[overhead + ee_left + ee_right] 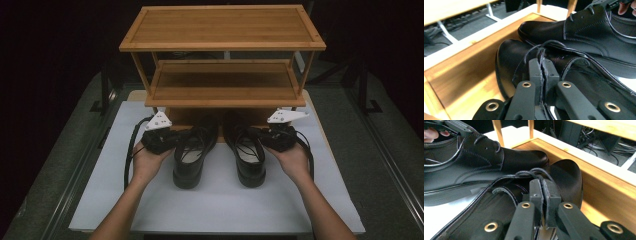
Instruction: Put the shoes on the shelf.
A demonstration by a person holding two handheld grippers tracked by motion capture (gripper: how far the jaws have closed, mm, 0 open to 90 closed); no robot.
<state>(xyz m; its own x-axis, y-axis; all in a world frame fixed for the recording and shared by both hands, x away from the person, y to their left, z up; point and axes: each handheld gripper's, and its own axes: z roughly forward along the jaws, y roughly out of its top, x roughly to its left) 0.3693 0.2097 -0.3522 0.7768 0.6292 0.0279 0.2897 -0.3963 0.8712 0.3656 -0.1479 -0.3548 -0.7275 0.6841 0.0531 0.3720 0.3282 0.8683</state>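
A two-tier bamboo shoe rack (222, 30) stands at the back of the white surface (220, 205). In front of it sit two black leather dress shoes, toes at the rack's base: the left shoe (192, 152) and the right shoe (247, 155). They look moderately heavy, with stiff soles, pliable uppers and smooth, probably slippery leather. The left gripper (543, 65) is pinched on the left shoe's upper edge by the laces, and the right gripper (543, 186) likewise on the right shoe's; that rim seems the surest hold. No readable brand or writing.
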